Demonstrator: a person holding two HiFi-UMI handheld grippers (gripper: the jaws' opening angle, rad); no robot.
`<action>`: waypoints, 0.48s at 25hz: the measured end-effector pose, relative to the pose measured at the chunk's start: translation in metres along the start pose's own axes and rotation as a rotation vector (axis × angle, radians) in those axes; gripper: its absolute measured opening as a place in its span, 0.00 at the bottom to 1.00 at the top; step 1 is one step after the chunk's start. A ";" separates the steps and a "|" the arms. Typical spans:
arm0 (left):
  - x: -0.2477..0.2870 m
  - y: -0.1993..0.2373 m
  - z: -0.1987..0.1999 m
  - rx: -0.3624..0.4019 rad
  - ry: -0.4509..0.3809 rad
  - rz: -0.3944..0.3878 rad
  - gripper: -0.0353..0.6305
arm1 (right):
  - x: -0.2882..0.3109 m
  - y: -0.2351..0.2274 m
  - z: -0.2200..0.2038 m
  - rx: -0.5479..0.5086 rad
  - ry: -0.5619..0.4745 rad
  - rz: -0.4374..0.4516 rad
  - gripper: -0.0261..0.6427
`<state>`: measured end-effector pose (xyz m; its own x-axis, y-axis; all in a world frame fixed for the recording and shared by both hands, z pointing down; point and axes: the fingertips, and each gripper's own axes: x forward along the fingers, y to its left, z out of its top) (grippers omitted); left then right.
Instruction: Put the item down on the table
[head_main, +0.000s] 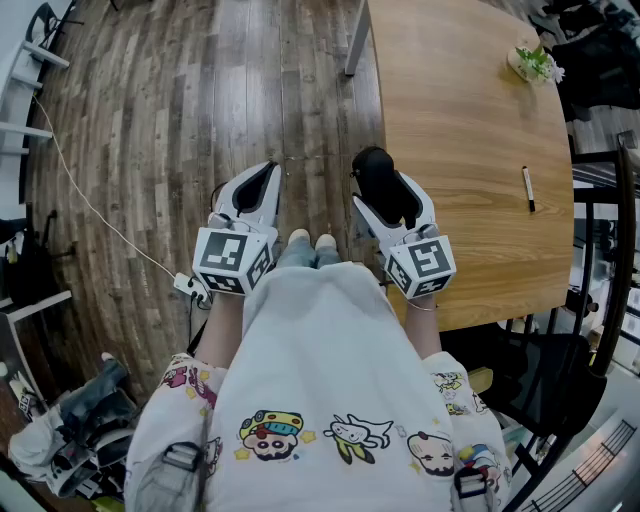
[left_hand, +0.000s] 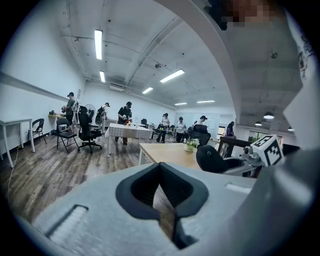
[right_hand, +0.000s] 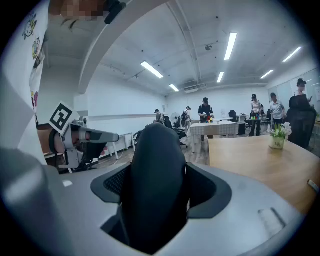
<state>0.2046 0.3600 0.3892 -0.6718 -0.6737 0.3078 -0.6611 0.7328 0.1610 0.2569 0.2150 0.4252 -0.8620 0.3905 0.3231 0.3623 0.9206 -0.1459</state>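
Right gripper (head_main: 390, 205): jaws stand wide, clamped on a black rounded item (right_hand: 155, 180), probably a computer mouse. The pads press its two sides and its rounded end sticks out past the jaw tips.

Left gripper (head_main: 255, 190): jaws narrow, nearly together, nothing between them. Only wood floor (head_main: 180, 100) shows through the slit. It hangs well off the table's left side.

Table (head_main: 460, 120): light wood top, mostly bare. A pen (head_main: 528, 188) lies toward its right side and a small flower pot (head_main: 532, 62) sits at its far corner, both well apart from the item.

Item's place: in the air at the table's left edge, about level with the pen. The right gripper view puts the tabletop off to the right, so the item seems beside the top and not yet over it. The set-down has not started.

Risks, as I judge them:
- Opening the jaws here would send the item past the table's edge to the floor.
- Setting it right at the table's edge could let the smooth rounded shell slide or tip off.
- Releasing from height could make it bounce or roll, so it should be low on the table before release.
- A sideways swing at tabletop level could knock the item on the table's edge and twist it in the pads.
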 end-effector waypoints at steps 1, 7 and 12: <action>0.001 -0.001 0.000 0.002 0.001 0.001 0.05 | -0.001 0.000 -0.002 0.001 0.005 0.003 0.56; 0.001 -0.006 -0.002 0.014 0.005 0.012 0.05 | -0.008 -0.006 -0.007 0.025 0.013 0.002 0.56; 0.002 -0.009 -0.006 0.024 0.026 0.016 0.05 | -0.009 -0.014 -0.008 0.089 0.000 -0.002 0.56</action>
<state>0.2116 0.3524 0.3938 -0.6737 -0.6591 0.3343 -0.6586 0.7407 0.1331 0.2629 0.1990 0.4312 -0.8625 0.3891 0.3234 0.3281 0.9167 -0.2279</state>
